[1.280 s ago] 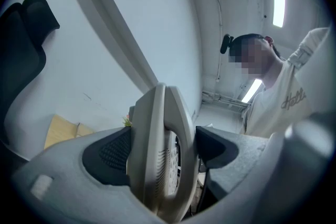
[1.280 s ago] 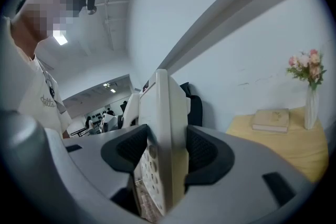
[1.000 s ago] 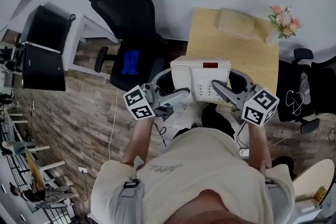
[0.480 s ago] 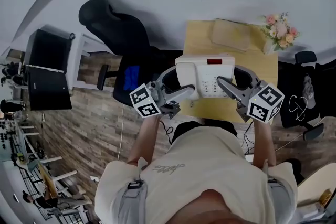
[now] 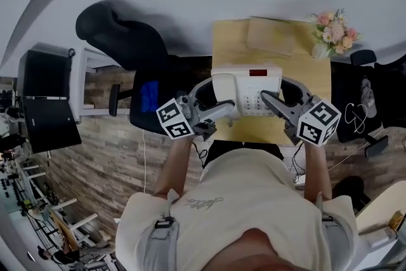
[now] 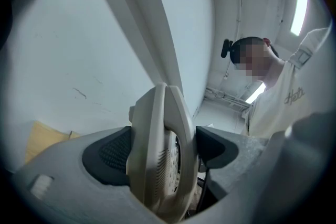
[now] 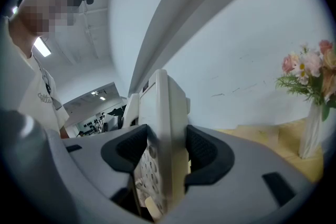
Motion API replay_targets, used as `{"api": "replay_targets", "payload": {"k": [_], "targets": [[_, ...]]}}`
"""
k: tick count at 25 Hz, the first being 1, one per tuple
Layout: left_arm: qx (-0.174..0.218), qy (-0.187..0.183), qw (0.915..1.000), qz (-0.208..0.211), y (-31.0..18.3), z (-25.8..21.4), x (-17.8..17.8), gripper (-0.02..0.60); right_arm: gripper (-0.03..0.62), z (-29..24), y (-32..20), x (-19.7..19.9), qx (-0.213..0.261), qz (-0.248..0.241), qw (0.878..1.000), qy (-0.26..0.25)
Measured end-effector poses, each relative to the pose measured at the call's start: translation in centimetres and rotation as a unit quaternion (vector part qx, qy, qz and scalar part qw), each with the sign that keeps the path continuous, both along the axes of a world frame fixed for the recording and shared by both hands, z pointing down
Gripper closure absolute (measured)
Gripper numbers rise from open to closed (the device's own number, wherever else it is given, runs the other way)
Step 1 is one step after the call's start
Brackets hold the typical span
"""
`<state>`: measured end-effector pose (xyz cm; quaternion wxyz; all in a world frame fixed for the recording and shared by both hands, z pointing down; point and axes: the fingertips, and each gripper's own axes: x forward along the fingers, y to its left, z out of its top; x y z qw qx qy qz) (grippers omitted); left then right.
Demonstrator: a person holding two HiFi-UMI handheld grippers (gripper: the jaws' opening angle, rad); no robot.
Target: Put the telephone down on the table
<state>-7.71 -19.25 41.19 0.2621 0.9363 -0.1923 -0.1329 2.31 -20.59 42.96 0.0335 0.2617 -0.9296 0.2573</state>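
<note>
A cream desk telephone (image 5: 248,91) with a keypad and a small red display is held up over the near part of a light wooden table (image 5: 231,41). My left gripper (image 5: 219,112) is shut on its left side, where the handset rests. My right gripper (image 5: 271,103) is shut on its right side. In the left gripper view the telephone (image 6: 160,152) stands edge-on between the black pads (image 6: 114,156). In the right gripper view the telephone (image 7: 161,149) fills the gap between the pads (image 7: 202,153), keypad facing left.
A flat beige box (image 5: 271,37) lies at the table's far side and a vase of pink flowers (image 5: 331,30) stands at its far right corner. A black office chair (image 5: 130,51) is left of the table. Another dark chair (image 5: 360,105) with cables sits to the right.
Both grippers and the telephone have moved forward, from the table's near edge to over its near part. The grip has stayed the same.
</note>
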Motion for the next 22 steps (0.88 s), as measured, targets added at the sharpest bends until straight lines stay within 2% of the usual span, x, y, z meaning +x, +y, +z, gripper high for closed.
{"api": "replay_targets", "payload": {"k": [5,10,16,22], "targets": [[-0.019,-0.004,0.9993,0.032,-0.8,1.5,-0.7,0.206,0.373,1.2,-0.3,-0.7,-0.013,0.022,1.000,0.009],[-0.050,-0.010,0.9969,0.060,-2.8,4.1,-2.6,0.206,0.373,3.9,-1.7,-2.6,-0.048,0.044,0.998,0.013],[-0.099,-0.016,0.9924,0.072,-5.7,8.9,-6.5,0.206,0.373,9.1,-4.3,-6.6,-0.101,0.045,0.994,0.010],[-0.153,-0.020,0.9855,0.070,-7.6,14.7,-7.4,0.206,0.373,14.7,-6.1,-7.5,-0.143,0.039,0.989,0.011]]}}
